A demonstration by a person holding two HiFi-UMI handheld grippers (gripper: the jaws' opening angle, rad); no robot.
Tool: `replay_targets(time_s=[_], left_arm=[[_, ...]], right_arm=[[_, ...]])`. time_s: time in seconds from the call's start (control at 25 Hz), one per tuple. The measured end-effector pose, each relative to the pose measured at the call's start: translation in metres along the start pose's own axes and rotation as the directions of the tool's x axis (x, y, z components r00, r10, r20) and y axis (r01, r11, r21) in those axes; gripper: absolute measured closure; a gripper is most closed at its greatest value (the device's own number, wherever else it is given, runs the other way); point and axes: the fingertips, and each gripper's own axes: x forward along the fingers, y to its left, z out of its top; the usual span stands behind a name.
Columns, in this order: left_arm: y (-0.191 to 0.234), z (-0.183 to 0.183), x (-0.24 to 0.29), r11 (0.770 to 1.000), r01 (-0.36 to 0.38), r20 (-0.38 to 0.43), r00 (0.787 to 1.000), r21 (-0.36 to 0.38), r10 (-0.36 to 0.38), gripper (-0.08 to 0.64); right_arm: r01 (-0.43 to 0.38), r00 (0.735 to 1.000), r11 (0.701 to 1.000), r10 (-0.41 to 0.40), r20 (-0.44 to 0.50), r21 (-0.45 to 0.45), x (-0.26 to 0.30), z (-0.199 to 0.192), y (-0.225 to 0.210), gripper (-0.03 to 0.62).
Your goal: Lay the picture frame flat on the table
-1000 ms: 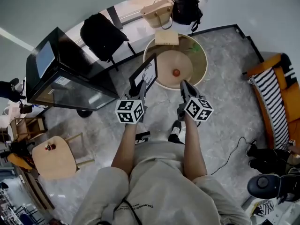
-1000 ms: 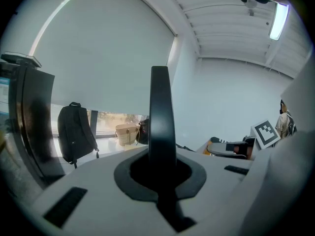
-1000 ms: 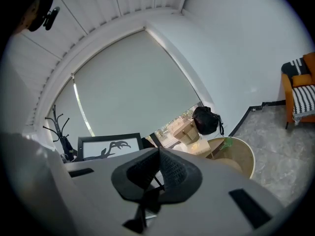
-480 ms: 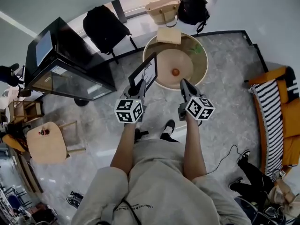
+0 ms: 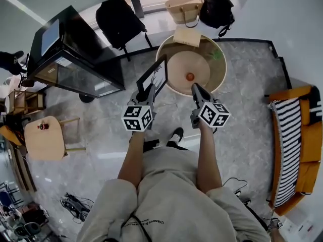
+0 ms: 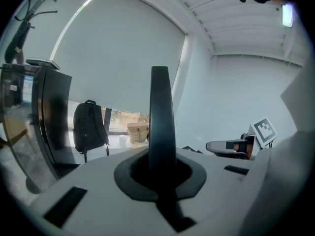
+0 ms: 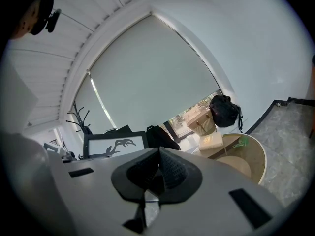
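Now clamping a black-rimmed rectangular picture frame (image 5: pixel 155 77) in the left gripper (image 5: pixel 145 94), jaws pressed together on its thin lower edge; seen edge-on as a dark upright bar in the left gripper view. Carried upright in the air, not lying flat, just outside the near-left rim of the round pale-wood table (image 5: pixel 221 72) with a raised wall, and overlapping that rim in the head view. Showing a white face with a dark branching drawing toward the right gripper (image 5: pixel 196 88). Holding nothing on that side: ridged pads closed tip to tip, hanging at the table's near rim, apart from the frame.

On the table's pale middle, a small orange ball (image 5: pixel 190 76); at its far edge, a flat tan box (image 5: pixel 187 37). Beyond the table by the window, a black backpack (image 5: pixel 118 16) to the far left, a beige woven handbag (image 5: pixel 184 8) straight behind, and a black soft bag (image 5: pixel 217 9) just beside that. Left of the table, a black glass-sided cabinet (image 5: pixel 70 59). Well to the right of the table, an orange sofa (image 5: pixel 303 135) with a striped cover.
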Motion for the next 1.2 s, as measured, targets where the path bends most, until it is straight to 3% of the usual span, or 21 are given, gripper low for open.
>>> replay_targets(time_s=[0.2,0.48,0.88,1.2], left_arm=[[0.003,-0.004,-0.006,0.999,-0.031,0.001,1.000,-0.019,0.031,0.534],[0.016,-0.015,-0.001,0.998,-0.039,-0.020,0.999,-0.049,0.038,0.534],[0.050,-0.005,0.058,0.989,-0.015,-0.031,0.999,-0.148,0.011,0.534],[0.077,0.010,0.103,0.994,0.025,-0.078,0.996,-0.106,-0.033,0.534]], right_arm=[[-0.018,0.999,1.000,0.017,-0.033,-0.020,-0.004,-0.007,0.002,0.558],[0.019,0.999,1.000,-0.019,-0.039,0.003,-0.003,-0.012,-0.014,0.558],[0.078,0.994,0.996,-0.081,-0.067,-0.046,0.025,0.016,-0.040,0.558],[0.052,0.991,0.995,-0.062,-0.114,-0.086,0.086,0.042,-0.040,0.558]])
